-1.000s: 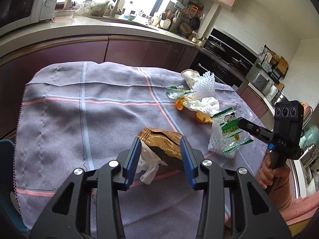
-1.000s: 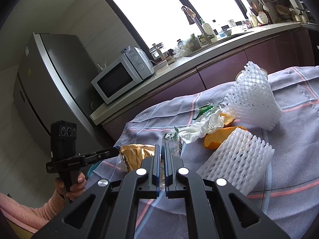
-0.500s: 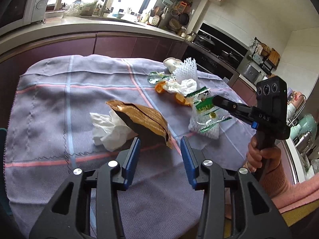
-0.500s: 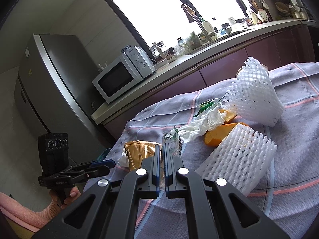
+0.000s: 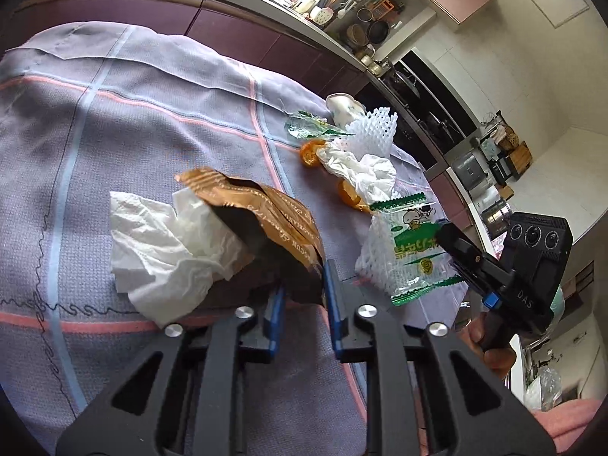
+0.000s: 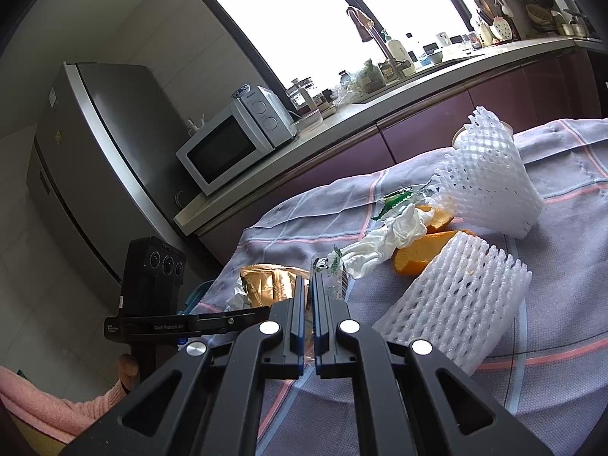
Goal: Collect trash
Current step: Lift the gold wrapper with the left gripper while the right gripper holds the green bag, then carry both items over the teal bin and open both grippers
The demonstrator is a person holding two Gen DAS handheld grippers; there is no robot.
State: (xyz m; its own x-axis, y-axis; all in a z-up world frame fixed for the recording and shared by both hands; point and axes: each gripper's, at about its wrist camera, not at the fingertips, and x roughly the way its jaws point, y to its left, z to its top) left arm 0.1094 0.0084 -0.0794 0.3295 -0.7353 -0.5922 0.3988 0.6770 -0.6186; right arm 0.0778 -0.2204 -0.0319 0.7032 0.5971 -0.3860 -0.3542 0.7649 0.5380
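Note:
On the checked tablecloth (image 5: 125,125) lies a brown-gold snack bag (image 5: 262,212) on a crumpled white tissue (image 5: 163,243). My left gripper (image 5: 304,292) is at the bag's dark near end, which fills the gap between its blue pads as the jaws are closing. It also shows from the side as the left gripper (image 6: 262,313). My right gripper (image 6: 308,285) is shut on a green-and-clear wrapper (image 5: 414,250), held just above a white foam net (image 6: 456,304). Orange peel (image 6: 425,254) and another tissue (image 6: 387,239) lie behind it.
A second foam net (image 6: 490,182) and a pale cup (image 5: 342,106) stand at the table's far side. A microwave (image 6: 231,144) and fridge (image 6: 76,152) are beyond the counter. The stove (image 5: 429,110) lies right of the table. A pink sleeve (image 6: 49,406) is low left.
My left gripper has dropped and rolled toward the snack bag, and its jaws have narrowed around the bag's near end. The right gripper holds still with the wrapper.

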